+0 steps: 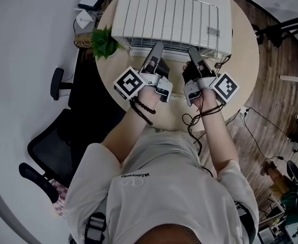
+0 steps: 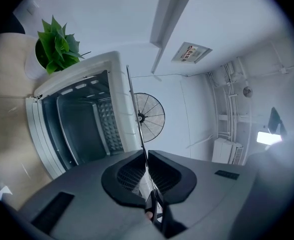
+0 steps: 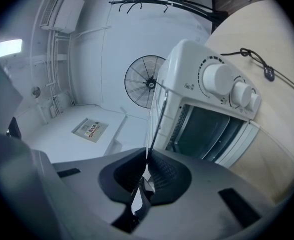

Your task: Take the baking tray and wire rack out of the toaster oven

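A white toaster oven (image 1: 174, 17) stands on a round wooden table (image 1: 242, 50). Its door (image 2: 36, 134) is open. Both grippers reach level to its front. My left gripper (image 1: 156, 47) and right gripper (image 1: 193, 52) are each shut on the front edge of the wire rack (image 1: 138, 51). In the gripper views the rack shows edge-on as a thin dark line (image 2: 135, 114) (image 3: 157, 124) running from the closed jaws toward the oven. A dark tray-like pan (image 2: 79, 129) seems to sit inside the cavity. Most of the rack is hidden in the head view.
A potted plant (image 1: 105, 42) stands left of the oven. The oven's knobs (image 3: 219, 79) are on its right side, with a black cable (image 3: 257, 59) on the table behind. An office chair (image 1: 52, 141) stands left of the person.
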Demonstrator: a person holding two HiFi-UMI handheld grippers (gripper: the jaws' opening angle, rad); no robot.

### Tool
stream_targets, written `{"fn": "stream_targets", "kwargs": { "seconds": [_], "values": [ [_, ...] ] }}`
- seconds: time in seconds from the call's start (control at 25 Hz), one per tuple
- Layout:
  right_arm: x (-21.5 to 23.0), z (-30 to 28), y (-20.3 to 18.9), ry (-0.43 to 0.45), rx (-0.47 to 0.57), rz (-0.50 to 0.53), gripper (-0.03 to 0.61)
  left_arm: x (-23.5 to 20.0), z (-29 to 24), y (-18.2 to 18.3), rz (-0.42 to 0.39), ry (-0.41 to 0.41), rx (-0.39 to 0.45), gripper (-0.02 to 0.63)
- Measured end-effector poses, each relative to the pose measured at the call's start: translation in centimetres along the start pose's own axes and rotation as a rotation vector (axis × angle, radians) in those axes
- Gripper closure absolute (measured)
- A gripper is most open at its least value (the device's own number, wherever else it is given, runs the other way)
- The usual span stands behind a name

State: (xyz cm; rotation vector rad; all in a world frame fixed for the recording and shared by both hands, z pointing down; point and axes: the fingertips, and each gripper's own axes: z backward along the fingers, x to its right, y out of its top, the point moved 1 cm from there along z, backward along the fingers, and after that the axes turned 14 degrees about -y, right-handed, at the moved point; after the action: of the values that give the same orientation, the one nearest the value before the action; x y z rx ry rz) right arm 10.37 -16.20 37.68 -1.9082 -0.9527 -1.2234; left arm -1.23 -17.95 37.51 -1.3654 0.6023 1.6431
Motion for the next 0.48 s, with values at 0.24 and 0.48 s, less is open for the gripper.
{"fn": "stream_targets", "kwargs": {
  "seconds": [0.24, 0.48],
  "values": [
    [0.0, -1.1, 0.7, -0.005, 0.014, -0.01, 0.565, -0.8, -0.7, 0.4, -0.045, 0.038, -0.046, 0.588],
    [0.0, -1.6, 1.2, -0.001, 0.04, -0.021, 0.565, -0.7, -1.3, 0.3, -0.067, 0.026, -0.081, 0.531]
  ]
}}
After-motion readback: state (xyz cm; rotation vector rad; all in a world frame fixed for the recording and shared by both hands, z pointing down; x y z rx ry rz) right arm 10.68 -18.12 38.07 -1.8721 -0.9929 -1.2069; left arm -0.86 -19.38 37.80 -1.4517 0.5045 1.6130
